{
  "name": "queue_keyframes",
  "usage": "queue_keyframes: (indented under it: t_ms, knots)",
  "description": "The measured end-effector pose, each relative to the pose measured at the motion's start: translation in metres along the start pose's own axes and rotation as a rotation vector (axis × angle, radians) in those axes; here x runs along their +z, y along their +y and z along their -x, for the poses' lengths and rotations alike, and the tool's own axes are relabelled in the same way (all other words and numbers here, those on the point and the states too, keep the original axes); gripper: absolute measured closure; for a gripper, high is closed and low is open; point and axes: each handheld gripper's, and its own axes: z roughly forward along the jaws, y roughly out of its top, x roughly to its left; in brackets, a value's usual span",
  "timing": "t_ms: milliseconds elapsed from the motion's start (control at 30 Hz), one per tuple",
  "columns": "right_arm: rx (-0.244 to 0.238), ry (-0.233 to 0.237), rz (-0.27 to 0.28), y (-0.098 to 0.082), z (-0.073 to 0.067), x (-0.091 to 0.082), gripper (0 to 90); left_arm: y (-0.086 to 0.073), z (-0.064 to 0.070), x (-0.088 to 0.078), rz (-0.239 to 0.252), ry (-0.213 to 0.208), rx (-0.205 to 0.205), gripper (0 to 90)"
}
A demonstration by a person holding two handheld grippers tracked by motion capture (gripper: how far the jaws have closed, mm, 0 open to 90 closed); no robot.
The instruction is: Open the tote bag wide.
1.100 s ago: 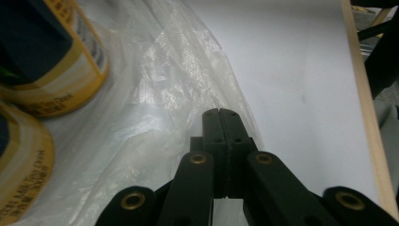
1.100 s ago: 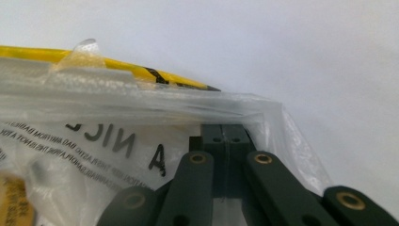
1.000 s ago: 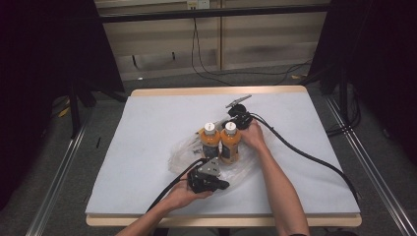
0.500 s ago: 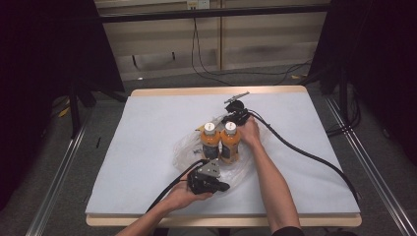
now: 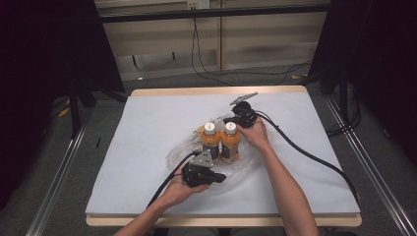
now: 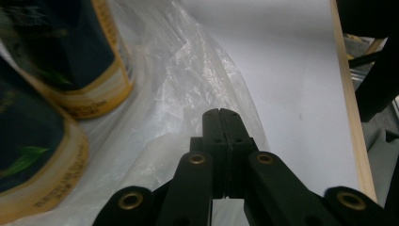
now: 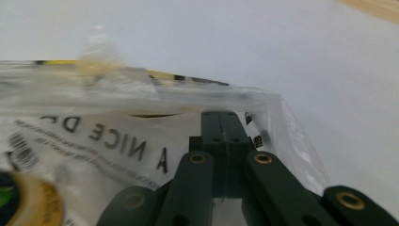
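Two orange bottles (image 5: 210, 141) (image 5: 230, 142) with white caps stand upright side by side on a clear plastic bag (image 5: 247, 164) spread on the white table (image 5: 147, 128). At the bag's near side, my left gripper (image 5: 220, 177) is shut with the film bunched at its tips (image 6: 220, 113), and the bottles (image 6: 66, 56) are just to its left. My right gripper (image 5: 228, 120) is behind the bottles, shut on the bag's printed edge (image 7: 94, 127), which it holds a little off the table. A yellow bottle label (image 7: 37, 202) shows through the film.
Thick black cables (image 5: 305, 152) trail from both grippers across the table's right and near parts. The wooden table edge (image 6: 350, 94) runs to the right in the left gripper view. Dark stands and floor rails surround the table.
My right gripper has risen slightly with the bag's far edge. The left gripper and both bottles have stayed put.
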Motion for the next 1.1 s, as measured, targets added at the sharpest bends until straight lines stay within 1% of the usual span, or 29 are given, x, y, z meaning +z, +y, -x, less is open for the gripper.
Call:
queue_keyframes:
  t_ms: [67, 100, 167, 200, 233, 300, 333, 367, 400, 433, 467, 500, 533, 567, 600, 633, 667, 700, 733, 767, 800, 833, 867, 900, 1000, 1033, 1067, 1100]
  knots:
    - [-0.001, 0.003, 0.008, -0.002, -0.002, -0.009, 90.0, 0.0, -0.002, -0.003, 0.022, -0.002, -0.017, 88.9]
    - [-0.003, 0.006, 0.019, -0.004, -0.003, -0.016, 90.0, 0.0, -0.003, -0.005, 0.032, 0.006, -0.023, 87.5]
    - [0.009, 0.007, 0.037, -0.007, -0.004, -0.023, 90.0, 0.002, -0.005, -0.011, 0.054, 0.022, -0.028, 85.0]
    - [0.002, 0.006, 0.044, -0.009, -0.004, -0.027, 90.0, 0.002, -0.005, -0.011, 0.054, 0.022, -0.028, 83.5]
    - [0.002, 0.006, 0.044, -0.009, -0.004, -0.027, 90.0, 0.002, -0.005, -0.012, 0.062, 0.024, -0.034, 83.5]
    - [-0.007, 0.011, 0.057, -0.011, -0.007, -0.035, 90.0, 0.003, -0.006, -0.016, 0.065, 0.038, -0.031, 81.1]
    - [-0.015, 0.014, 0.066, -0.013, -0.008, -0.038, 90.0, 0.004, -0.007, -0.017, 0.078, 0.038, -0.04, 79.7]
    - [-0.02, 0.006, 0.068, -0.015, -0.009, -0.043, 90.0, 0.004, -0.007, -0.018, 0.092, 0.048, -0.045, 77.8]
    - [-0.023, 0.012, 0.081, -0.017, -0.009, -0.047, 90.0, 0.004, -0.008, -0.02, 0.085, 0.061, -0.043, 75.5]
    - [-0.018, 0.016, 0.094, -0.019, -0.01, -0.051, 88.8, 0.004, -0.008, -0.021, 0.089, 0.061, -0.043, 73.2]
    - [-0.013, 0.005, 0.103, -0.023, -0.01, -0.06, 86.9, 0.004, -0.008, -0.022, 0.091, 0.066, -0.043, 69.5]
    - [-0.014, 0.0, 0.103, -0.025, -0.009, -0.064, 87.4, 0.005, -0.008, -0.023, 0.095, 0.073, -0.046, 65.1]
    - [-0.011, -0.001, 0.103, -0.027, -0.009, -0.069, 87.2, 0.006, -0.009, -0.026, 0.097, 0.08, -0.064, 60.8]
    - [-0.009, -0.004, 0.108, -0.028, -0.009, -0.073, 85.7, 0.006, -0.009, -0.026, 0.097, 0.08, -0.064, 57.5]
    - [-0.009, -0.004, 0.108, -0.028, -0.009, -0.073, 85.7, 0.006, -0.01, -0.027, 0.109, 0.073, -0.065, 57.5]
    - [-0.015, -0.004, 0.117, -0.03, -0.01, -0.077, 82.5, 0.006, -0.01, -0.028, 0.114, 0.073, -0.073, 54.4]
    - [-0.011, 0.001, 0.124, -0.032, -0.011, -0.082, 80.3, 0.006, -0.01, -0.029, 0.105, 0.085, -0.063, 49.8]
    - [-0.001, 0.0, 0.142, -0.036, -0.011, -0.091, 75.8, 0.006, -0.01, -0.031, 0.107, 0.092, -0.072, 42.8]
    - [-0.001, -0.004, 0.151, -0.037, -0.012, -0.096, 70.4, 0.006, -0.011, -0.033, 0.113, 0.095, -0.072, 40.2]
    - [-0.001, -0.004, 0.151, -0.037, -0.012, -0.096, 70.4, 0.007, -0.011, -0.034, 0.121, 0.102, -0.071, 40.2]
    - [0.007, -0.004, 0.167, -0.039, -0.012, -0.101, 65.3, 0.007, -0.011, -0.036, 0.125, 0.11, -0.075, 37.1]
    - [0.011, -0.001, 0.178, -0.041, -0.013, -0.106, 62.5, 0.007, -0.011, -0.039, 0.133, 0.123, -0.083, 33.6]
    - [0.012, -0.006, 0.185, -0.043, -0.014, -0.113, 57.4, 0.007, -0.012, -0.041, 0.139, 0.131, -0.08, 30.1]
    - [0.008, -0.014, 0.192, -0.044, -0.015, -0.116, 53.8, 0.007, -0.012, -0.044, 0.133, 0.145, -0.076, 28.2]
    - [0.013, -0.021, 0.208, -0.05, -0.018, -0.13, 40.0, 0.007, -0.013, -0.054, 0.151, 0.188, -0.07, 22.3]
    - [0.012, -0.024, 0.217, -0.052, -0.019, -0.135, 36.5, 0.006, -0.013, -0.056, 0.158, 0.193, -0.067, 19.3]
    - [0.009, -0.036, 0.227, -0.056, -0.022, -0.141, 30.3, 0.006, -0.013, -0.06, 0.163, 0.21, -0.067, 18.2]
    - [0.009, -0.036, 0.227, -0.056, -0.022, -0.141, 30.3, 0.006, -0.013, -0.06, 0.163, 0.21, -0.067, 16.8]
